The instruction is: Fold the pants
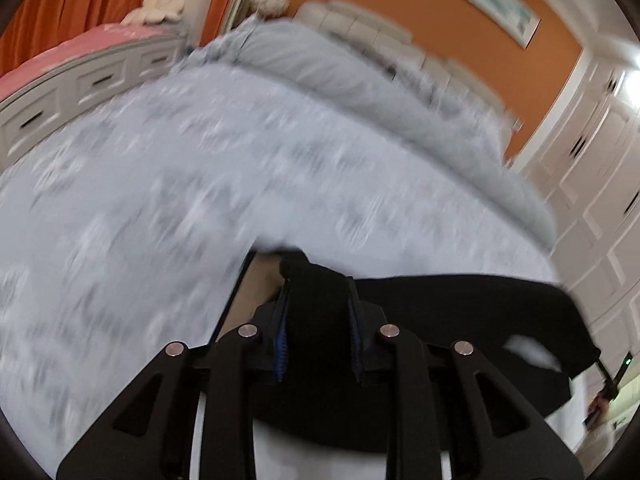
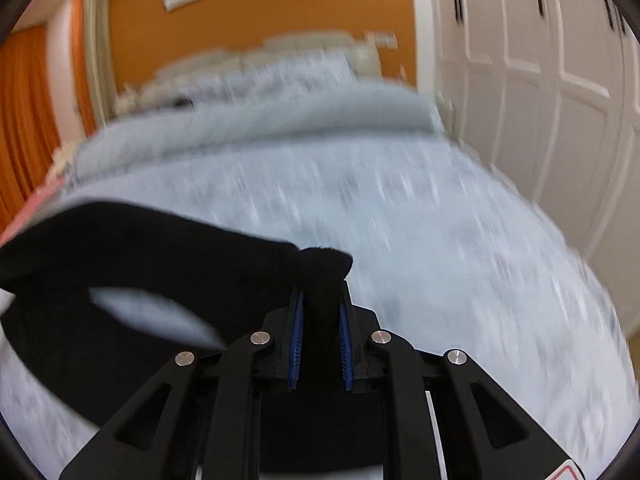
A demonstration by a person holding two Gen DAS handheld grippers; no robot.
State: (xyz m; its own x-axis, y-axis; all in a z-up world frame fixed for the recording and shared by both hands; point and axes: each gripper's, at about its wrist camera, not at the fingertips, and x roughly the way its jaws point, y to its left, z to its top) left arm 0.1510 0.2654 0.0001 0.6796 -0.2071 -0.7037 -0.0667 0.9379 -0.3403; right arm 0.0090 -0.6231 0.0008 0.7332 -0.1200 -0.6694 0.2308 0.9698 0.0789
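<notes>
No words can be read. Both the left gripper (image 1: 319, 292) and right gripper (image 2: 321, 300) pinch the black pants (image 1: 460, 304) tight, lifted above the wide blue-grey bed (image 1: 160, 184).

So the pants (image 1: 460, 304) sit between the left gripper (image 1: 319, 300) fingers and trail off to their right, over the bed (image 1: 160, 184). Same pants between the right gripper (image 2: 321, 304) fingers, trailing left. Rolled duvet (image 2: 256, 120) lies ahead, wardrobe (image 2: 540, 80) off right.
</notes>
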